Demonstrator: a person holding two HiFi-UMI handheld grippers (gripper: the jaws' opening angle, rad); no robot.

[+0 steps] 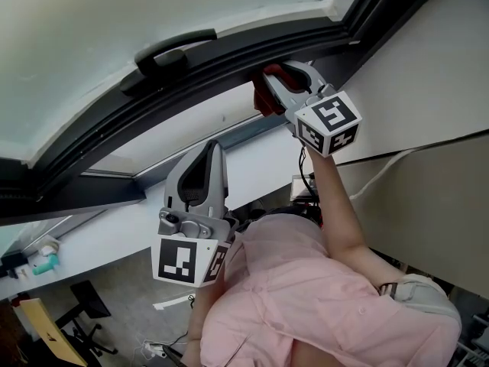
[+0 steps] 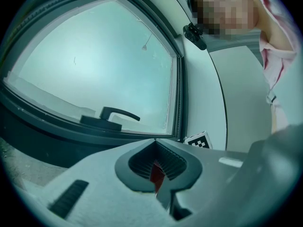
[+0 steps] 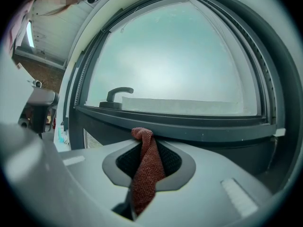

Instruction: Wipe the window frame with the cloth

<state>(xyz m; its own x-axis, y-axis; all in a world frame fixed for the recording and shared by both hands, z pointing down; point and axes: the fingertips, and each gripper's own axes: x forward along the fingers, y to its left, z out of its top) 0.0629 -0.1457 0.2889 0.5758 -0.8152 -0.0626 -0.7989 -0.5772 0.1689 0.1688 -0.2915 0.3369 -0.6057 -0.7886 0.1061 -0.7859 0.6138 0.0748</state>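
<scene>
The right gripper [image 1: 278,82] was raised to the lower rail of the dark window frame [image 1: 229,61], its jaws clamped on a reddish-brown knitted cloth [image 1: 267,98]. In the right gripper view the cloth [image 3: 146,171] ran up through the hollow between the ribbed pads, and its folded top end poked out past the jaw tips. That end sat right against the frame's rail [image 3: 203,126], though whether it pressed on the rail could not be told. The window handle [image 1: 174,48] was mounted further along the same rail, towards the person's left and apart from the cloth. It lay level along the rail in front of the pale, frosted-looking glass [image 1: 114,14].

The left gripper [image 1: 208,157] was held lower, below the frame and well apart from it, with its tips pointing up towards the window. In the left gripper view its jaws were drawn together [image 2: 156,157]. Only a thin red sliver showed in the slit between them, too little to tell what it was. The right gripper's marker cube [image 2: 199,140] peeked over the left gripper's body near the frame's corner.

The person wore a pink shirt [image 1: 306,304], with the right forearm [image 1: 336,205] stretched up behind the right gripper
</scene>
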